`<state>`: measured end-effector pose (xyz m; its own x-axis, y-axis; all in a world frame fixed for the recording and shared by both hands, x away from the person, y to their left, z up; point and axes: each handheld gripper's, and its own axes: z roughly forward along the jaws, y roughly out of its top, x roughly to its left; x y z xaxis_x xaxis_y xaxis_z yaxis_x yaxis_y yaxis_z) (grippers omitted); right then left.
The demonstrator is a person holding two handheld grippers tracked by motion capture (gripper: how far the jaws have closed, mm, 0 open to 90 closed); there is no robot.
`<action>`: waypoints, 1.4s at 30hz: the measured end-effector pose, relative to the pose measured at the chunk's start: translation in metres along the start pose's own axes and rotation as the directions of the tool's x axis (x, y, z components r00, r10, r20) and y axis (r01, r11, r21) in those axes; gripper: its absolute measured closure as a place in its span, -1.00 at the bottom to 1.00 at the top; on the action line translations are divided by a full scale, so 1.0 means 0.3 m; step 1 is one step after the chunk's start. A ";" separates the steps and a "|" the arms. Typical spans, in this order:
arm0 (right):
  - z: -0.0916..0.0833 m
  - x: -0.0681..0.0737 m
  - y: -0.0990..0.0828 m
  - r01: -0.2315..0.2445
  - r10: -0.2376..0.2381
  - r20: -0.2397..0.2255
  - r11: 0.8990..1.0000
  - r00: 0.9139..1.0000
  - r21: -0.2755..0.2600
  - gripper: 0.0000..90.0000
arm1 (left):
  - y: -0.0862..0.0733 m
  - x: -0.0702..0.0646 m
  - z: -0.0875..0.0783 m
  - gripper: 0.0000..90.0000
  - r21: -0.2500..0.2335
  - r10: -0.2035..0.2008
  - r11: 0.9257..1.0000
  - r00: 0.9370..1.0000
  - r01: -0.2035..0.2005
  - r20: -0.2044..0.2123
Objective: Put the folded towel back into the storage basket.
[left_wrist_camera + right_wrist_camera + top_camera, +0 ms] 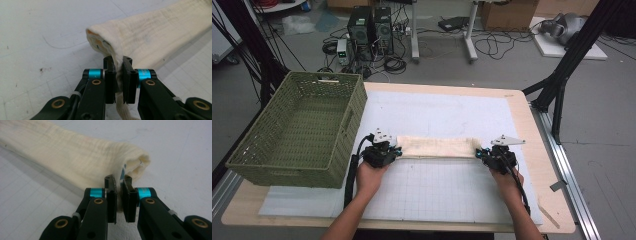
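Clamping both ends of the folded cloth [438,147]: left gripper [398,151] pinches its left end, right gripper [480,153] its right end, cloth stretched flat between them on the white mat [447,112], green basket [299,127] well left of it.

Lighting's pretty even and bright from overhead, with soft shadows under the cloth [155,37] and no real glare. The high view is low-res and a bit mushy. The gripper views are sharp up close, though the cloth's far end goes soft, probably from focus.
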<state>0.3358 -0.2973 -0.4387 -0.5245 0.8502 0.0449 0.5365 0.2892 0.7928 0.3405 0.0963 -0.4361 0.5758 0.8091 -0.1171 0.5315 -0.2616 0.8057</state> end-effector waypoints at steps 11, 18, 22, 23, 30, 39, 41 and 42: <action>-0.027 -0.012 0.004 0.018 -0.019 -0.022 0.999 1.000 -0.044 0.86 | 0.013 -0.025 -0.045 0.85 -0.034 0.055 0.998 0.998 -0.055 0.015; -0.046 -0.005 0.014 0.041 -0.044 -0.040 0.996 0.998 -0.083 0.86 | 0.026 -0.029 -0.099 0.84 -0.073 0.075 0.995 0.997 -0.073 0.028; -0.053 -0.006 0.018 0.049 -0.055 -0.054 0.993 0.997 -0.104 0.86 | 0.034 -0.033 -0.127 0.84 -0.095 0.074 0.993 0.997 -0.071 0.032; -0.055 -0.003 0.019 0.050 -0.057 -0.057 0.993 0.997 -0.109 0.86 | 0.034 -0.033 -0.133 0.84 -0.099 0.076 0.992 0.997 -0.073 0.032; -0.076 0.010 0.036 0.069 -0.079 -0.064 0.988 0.995 -0.138 0.86 | 0.037 -0.038 -0.179 0.84 -0.125 0.082 0.989 0.996 -0.077 0.040; -0.082 0.012 0.062 0.076 -0.090 -0.076 0.983 0.993 -0.169 0.86 | 0.047 -0.046 -0.221 0.84 -0.147 0.091 0.985 0.995 -0.086 0.032; -0.086 0.014 0.068 0.077 -0.092 -0.081 0.982 0.992 -0.171 0.86 | 0.047 -0.045 -0.224 0.84 -0.149 0.087 0.985 0.996 -0.082 0.032; -0.088 0.016 0.072 0.076 -0.092 -0.082 0.981 0.992 -0.179 0.86 | 0.047 -0.044 -0.227 0.84 -0.150 0.089 0.985 0.996 -0.083 0.030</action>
<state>0.3275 -0.2987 -0.4054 -0.6241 0.7810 0.0220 0.3683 0.2693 0.8898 0.2979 0.1178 -0.3837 0.6393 0.7664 -0.0626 0.3826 -0.2464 0.8905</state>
